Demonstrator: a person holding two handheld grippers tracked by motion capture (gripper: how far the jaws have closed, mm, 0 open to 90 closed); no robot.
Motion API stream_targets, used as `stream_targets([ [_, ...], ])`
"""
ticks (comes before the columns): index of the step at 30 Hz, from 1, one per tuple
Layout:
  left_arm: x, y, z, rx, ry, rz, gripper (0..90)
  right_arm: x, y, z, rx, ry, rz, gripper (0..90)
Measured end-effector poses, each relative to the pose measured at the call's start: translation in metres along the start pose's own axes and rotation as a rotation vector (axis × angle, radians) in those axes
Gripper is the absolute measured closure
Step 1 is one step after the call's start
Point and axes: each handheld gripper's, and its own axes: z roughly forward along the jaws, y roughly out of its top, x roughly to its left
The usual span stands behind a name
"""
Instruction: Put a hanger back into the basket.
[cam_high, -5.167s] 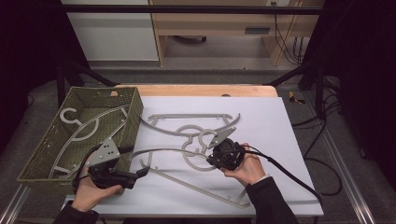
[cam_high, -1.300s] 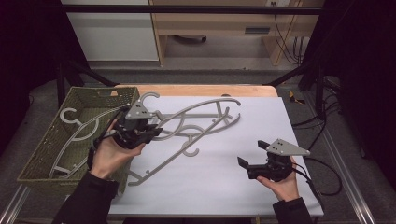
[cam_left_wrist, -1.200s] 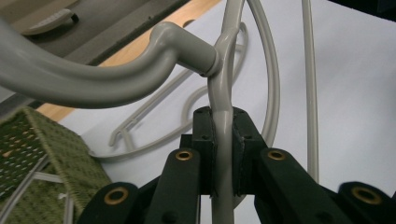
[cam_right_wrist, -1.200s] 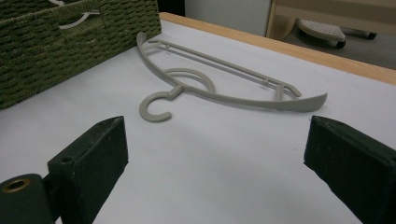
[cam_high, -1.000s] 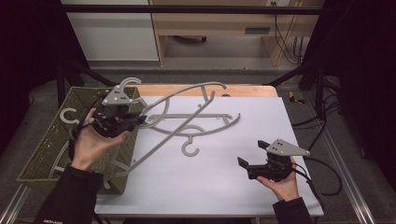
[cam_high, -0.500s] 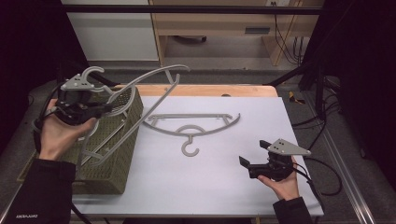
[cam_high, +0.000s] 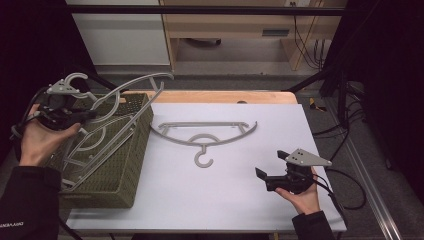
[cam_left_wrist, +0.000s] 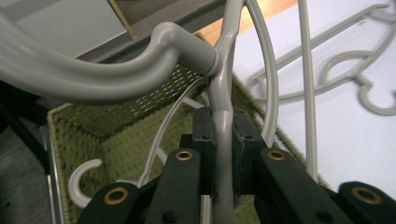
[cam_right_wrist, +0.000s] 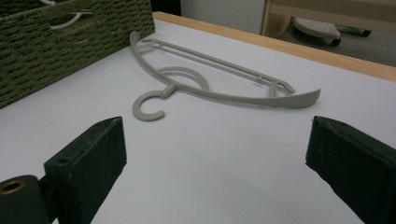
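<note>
Left gripper (cam_high: 75, 116): at the left edge of the high view, above the basket; its jaws are closed tight on the neck of the held hanger, and in the left gripper view the grey stem runs straight up between the two black pads (cam_left_wrist: 205, 140).
Held hanger (cam_high: 120, 107): grey plastic, lifted and tilted over the basket; its hook sits at the upper left by the gripper, its curved shoulder arches to the upper right, and its lower end dips into the basket.
Basket (cam_high: 127, 180): olive woven, at the left of the table; another pale hanger (cam_left_wrist: 86, 179) lies inside, its hook seen at the lower left of the left gripper view.
Right gripper (cam_high: 267, 170): at the lower right of the high view, low over the table; jaws spread wide with nothing between them.
Lying hanger (cam_high: 202, 137): flat on the table at centre, hook pointing to the lower edge, well apart from both grippers.
Table (cam_high: 225, 200): white top with a wooden far edge.
</note>
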Motion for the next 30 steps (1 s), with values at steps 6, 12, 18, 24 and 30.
stream_targets([
  [6,0.016,-0.014,0.005,0.017,0.007,-0.018,82.6,0.000,0.000,0.001,0.002,-0.001,-0.004,5.6],
  [12,0.030,-0.029,0.008,0.028,0.016,-0.029,82.6,0.000,0.000,0.001,0.005,0.000,-0.007,5.4],
  [18,0.040,-0.037,0.009,0.014,0.014,-0.046,82.5,0.000,0.000,0.001,0.004,-0.001,-0.009,5.4],
  [24,0.047,-0.041,0.014,0.042,0.043,-0.027,82.6,0.000,0.000,0.001,0.006,-0.002,-0.006,5.4],
  [30,0.056,-0.050,0.020,0.060,0.058,-0.029,82.6,-0.001,-0.001,0.002,0.009,-0.006,-0.008,5.3],
])
